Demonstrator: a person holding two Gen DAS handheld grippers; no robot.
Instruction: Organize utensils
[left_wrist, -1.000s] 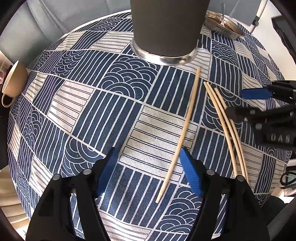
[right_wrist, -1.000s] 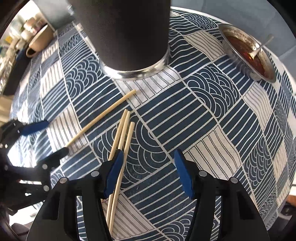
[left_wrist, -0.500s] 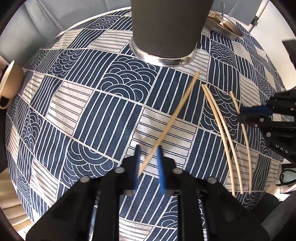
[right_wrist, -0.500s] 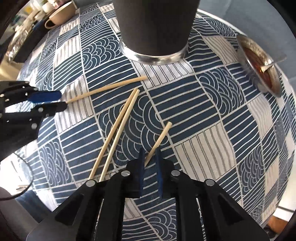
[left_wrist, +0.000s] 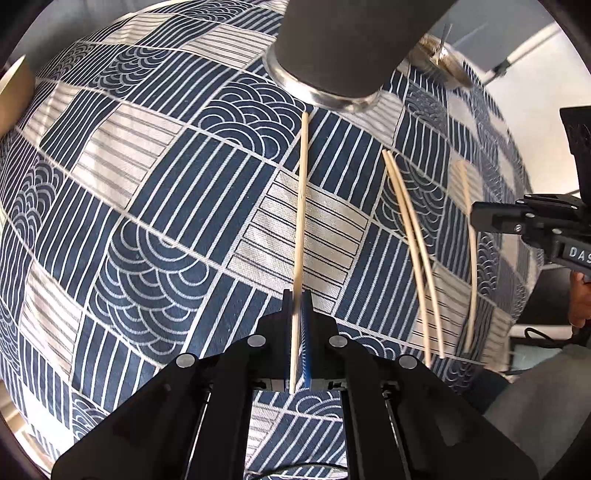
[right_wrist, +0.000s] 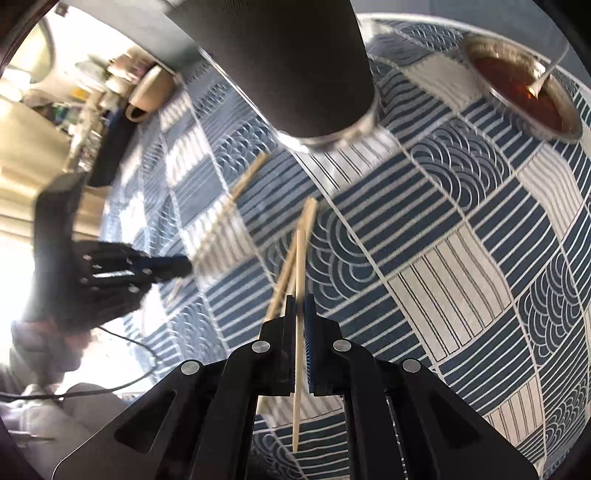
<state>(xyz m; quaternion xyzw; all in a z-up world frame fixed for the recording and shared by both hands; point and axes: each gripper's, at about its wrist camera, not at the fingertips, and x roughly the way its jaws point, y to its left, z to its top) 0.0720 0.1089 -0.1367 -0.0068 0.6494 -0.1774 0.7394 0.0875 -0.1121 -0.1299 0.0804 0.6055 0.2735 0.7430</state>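
My left gripper (left_wrist: 297, 295) is shut on a bamboo chopstick (left_wrist: 301, 206) near its lower end; the stick points up the view toward the dark cylindrical holder (left_wrist: 343, 48) with a metal base. My right gripper (right_wrist: 299, 297) is shut on a second chopstick (right_wrist: 300, 258), raised off the cloth. Two more chopsticks (left_wrist: 416, 254) lie side by side on the cloth between the grippers, and appear under the right gripper's fingers as a pair (right_wrist: 308, 214). The right gripper (left_wrist: 480, 218) shows at the right edge of the left wrist view. The left gripper (right_wrist: 173, 266) shows blurred at the left of the right wrist view.
A blue and white patterned tablecloth (left_wrist: 155, 206) covers the table. A metal bowl (right_wrist: 524, 96) of brown sauce with a spoon stands right of the holder (right_wrist: 288, 62). A beige mug (right_wrist: 151, 92) lies at the far left. A cable (right_wrist: 122, 384) trails off the table's near left edge.
Both grippers went from open to shut, each on one chopstick. The right one lifted its stick off the pile, and the left stick swung in line with the fingers.
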